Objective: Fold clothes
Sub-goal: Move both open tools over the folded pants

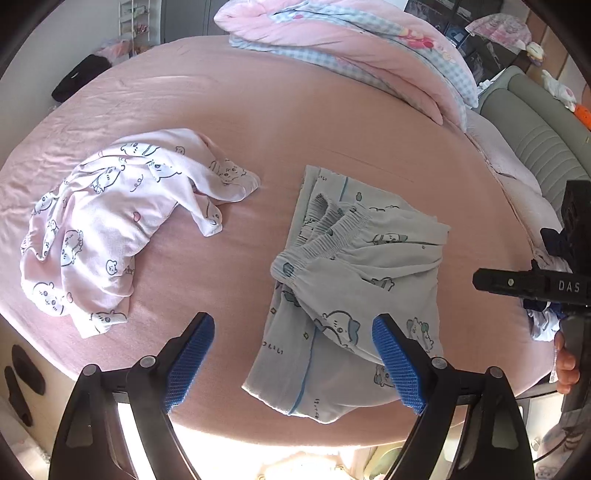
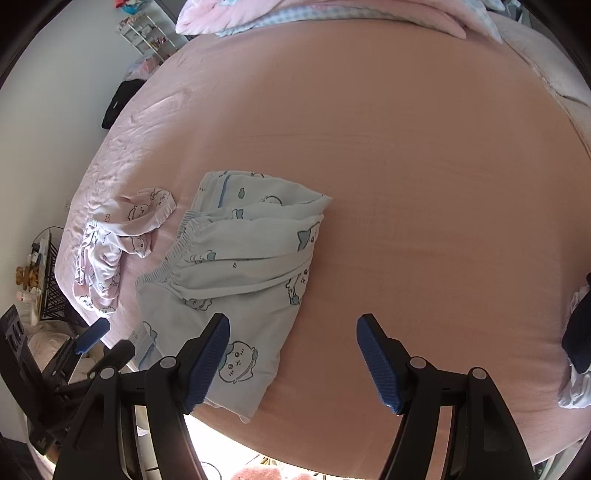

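Surface: a bed [image 1: 258, 103] under a pink sheet is carrying the clothes; the sheet is lying mostly smooth, with creases toward its left edge.
Room: a pink-and-blue checked quilt [image 1: 354, 48] is lying bunched at the far end of the bed; a grey padded headboard [image 1: 535, 136] is standing to the right; a white wire rack [image 2: 144, 33] is standing by the far wall.
Blue pyjama set [image 1: 343, 280]: is lying folded near the front edge of the bed, its long axis running from the near edge away toward the quilt; the elastic waistband is facing left.
Pink pyjama garment [image 1: 110, 221]: is lying crumpled and unfolded, just left of the blue set and apart from it.
Left hand-held gripper [image 1: 293, 354]: is hovering over the near end of the blue set, jaws apart and gripping nothing.
Right hand-held gripper [image 2: 293, 354]: is hovering over the sheet at the right edge of the blue set, jaws apart and empty.
Writing: the letters "DAS" are showing on the right hand-held gripper's black body in the left wrist view.
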A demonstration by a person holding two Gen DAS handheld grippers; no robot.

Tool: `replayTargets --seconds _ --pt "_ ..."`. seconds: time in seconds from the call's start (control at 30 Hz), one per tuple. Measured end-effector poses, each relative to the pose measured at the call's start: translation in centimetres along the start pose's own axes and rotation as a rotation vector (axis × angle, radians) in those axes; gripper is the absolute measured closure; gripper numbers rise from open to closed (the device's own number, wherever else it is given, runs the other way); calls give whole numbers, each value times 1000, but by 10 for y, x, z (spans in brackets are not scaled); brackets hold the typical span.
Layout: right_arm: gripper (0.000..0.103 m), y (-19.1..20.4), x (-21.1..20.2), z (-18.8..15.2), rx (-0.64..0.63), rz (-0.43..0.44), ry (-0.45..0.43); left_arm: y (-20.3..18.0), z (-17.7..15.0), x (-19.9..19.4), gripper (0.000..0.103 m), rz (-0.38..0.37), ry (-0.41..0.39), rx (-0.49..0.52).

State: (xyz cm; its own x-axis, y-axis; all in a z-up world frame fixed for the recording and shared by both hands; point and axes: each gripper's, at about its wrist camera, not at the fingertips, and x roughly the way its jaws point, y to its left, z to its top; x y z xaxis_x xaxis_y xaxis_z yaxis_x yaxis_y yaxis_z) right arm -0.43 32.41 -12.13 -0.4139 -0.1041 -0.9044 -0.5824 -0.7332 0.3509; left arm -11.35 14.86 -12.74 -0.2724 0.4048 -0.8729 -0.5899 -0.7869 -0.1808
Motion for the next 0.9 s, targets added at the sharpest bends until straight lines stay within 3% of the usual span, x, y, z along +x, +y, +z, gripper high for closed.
replayTargets --seconds 0.07,0.2,0.33,0.43,0.53,0.7,0.9 --pt "32 -6 8 -7 19 41 2 5 2 6 16 25 17 22" --pt "32 -4 14 -23 -70 -1 -42 7 0 12 16 80 35 87" --pt "32 11 11 -41 -246 -121 -112 -12 -14 3 16 170 -45 276" --pt "32 24 2 -55 -379 -188 -177 -30 -29 -2 15 238 -88 475" --pt "32 36 -2 -67 -481 -226 -222 -39 -39 -6 15 257 -104 591" --pt "32 54 7 -81 -638 -325 -235 -44 -46 -4 15 275 -71 690" --pt "32 60 15 -95 -731 -404 -222 -44 -60 2 15 327 -60 767"
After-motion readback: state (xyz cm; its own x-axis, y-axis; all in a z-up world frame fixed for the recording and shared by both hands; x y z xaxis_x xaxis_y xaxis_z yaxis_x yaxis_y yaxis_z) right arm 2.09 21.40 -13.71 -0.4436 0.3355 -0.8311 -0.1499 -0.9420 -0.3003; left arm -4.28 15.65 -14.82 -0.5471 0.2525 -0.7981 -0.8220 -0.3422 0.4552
